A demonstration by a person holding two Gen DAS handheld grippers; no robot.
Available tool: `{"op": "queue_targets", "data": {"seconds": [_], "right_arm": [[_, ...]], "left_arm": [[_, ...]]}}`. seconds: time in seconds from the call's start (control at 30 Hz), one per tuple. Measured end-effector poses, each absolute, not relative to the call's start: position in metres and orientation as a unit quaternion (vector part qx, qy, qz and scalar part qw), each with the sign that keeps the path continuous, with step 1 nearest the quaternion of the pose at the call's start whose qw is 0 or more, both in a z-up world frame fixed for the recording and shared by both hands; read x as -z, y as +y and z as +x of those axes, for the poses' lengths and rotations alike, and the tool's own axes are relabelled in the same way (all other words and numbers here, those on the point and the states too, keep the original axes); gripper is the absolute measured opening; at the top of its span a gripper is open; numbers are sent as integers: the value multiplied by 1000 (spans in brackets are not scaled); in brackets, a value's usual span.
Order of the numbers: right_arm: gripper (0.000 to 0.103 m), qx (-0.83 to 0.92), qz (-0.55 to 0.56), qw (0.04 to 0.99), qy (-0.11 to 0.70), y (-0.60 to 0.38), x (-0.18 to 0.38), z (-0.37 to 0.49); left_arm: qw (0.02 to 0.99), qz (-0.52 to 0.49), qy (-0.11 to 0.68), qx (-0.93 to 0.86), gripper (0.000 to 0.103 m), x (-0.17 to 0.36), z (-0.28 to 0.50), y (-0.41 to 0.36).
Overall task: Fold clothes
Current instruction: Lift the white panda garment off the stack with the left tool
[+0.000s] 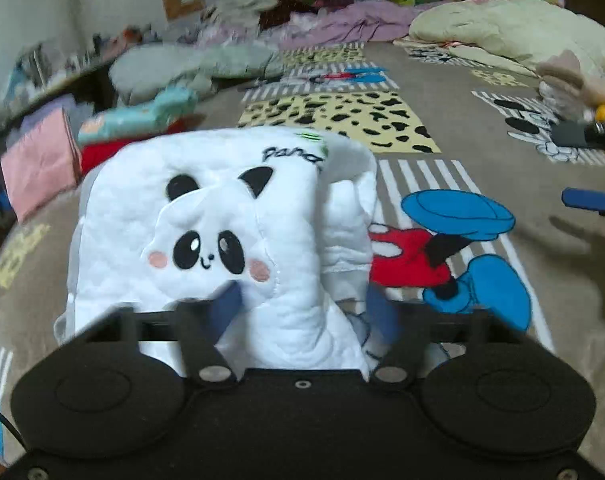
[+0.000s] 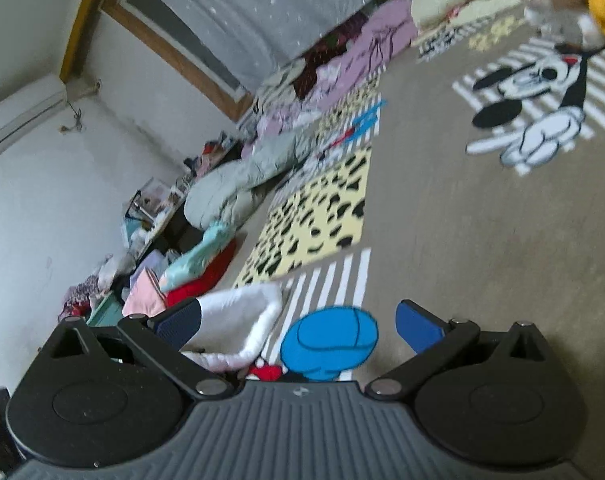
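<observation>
**Panda garment gripped by left claw, right claw spread and empty**

Left wrist view: white quilted panda garment [image 1: 238, 216] fills the centre of the frame, bunched and partly folded, with the embroidered panda face toward the camera and black script lettering near its top edge at 1 o'clock. Left claw [image 1: 302, 312] has its blue pads [image 1: 226, 304] pressed into the lower fold of the garment from both sides; fabric sits between them, so the claw is clamped on it. Whether the garment rests on the bed or is lifted cannot be told from this view.

Cartoon-print bedspread [image 1: 482, 168] lies beneath, brown with striped and yellow spotted panels; a blue-shoed, red-shorts figure [image 1: 454, 248] is printed at 3 o'clock of the garment, just beside it. Right claw [image 1: 598, 204] shows at the 3 o'clock edge of this view, well apart from the garment.

Right wrist view (tilted): right claw [image 2: 298, 320] has its fingers [image 2: 418, 326] wide apart, nothing between them. White garment edge [image 2: 242, 320] sits at 9 o'clock, just beside the left-hand pad; contact cannot be told. Bedspread [image 2: 462, 240] fills the right half.

Background: heaped bedding [image 1: 514, 28] at 1 o'clock, stacked coloured clothes [image 1: 138, 120] at 10 o'clock, wall air conditioner [image 2: 22, 116].
</observation>
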State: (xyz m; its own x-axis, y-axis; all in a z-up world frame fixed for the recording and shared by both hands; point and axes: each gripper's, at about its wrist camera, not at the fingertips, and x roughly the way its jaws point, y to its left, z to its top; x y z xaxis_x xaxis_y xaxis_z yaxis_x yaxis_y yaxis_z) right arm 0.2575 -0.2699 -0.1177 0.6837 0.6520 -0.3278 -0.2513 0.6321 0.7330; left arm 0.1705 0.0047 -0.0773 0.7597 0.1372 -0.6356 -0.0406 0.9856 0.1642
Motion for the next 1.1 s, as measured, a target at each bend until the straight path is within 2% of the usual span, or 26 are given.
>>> {"op": "queue_targets", "data": {"seconds": [0.13,0.4,0.6,0.67,0.73,0.97,1.1], "right_arm": [[103,-268,344,845,309,-267,121,257],[103,-268,388,831,296,-293,115,253],[103,-269,423,823,268,-338,108,251],[103,-273,418,826,262,-355,104,250],[103,-275,414,826,266,-369,105,249],[103,-261,395,829,299,-385,119,246],[103,-268,371,830,319,-374,124,246]], "left_arm": [[947,36,316,-29,9,59,165,-3],[946,-102,284,114,9,-12,135,-43],[904,-99,334,249,9,0,97,-107],[875,-62,379,295,17,19,87,-128],[850,-42,415,322,52,35,79,-137],[876,-87,385,276,53,15,85,-83],[900,-138,355,211,60,0,105,-41]]}}
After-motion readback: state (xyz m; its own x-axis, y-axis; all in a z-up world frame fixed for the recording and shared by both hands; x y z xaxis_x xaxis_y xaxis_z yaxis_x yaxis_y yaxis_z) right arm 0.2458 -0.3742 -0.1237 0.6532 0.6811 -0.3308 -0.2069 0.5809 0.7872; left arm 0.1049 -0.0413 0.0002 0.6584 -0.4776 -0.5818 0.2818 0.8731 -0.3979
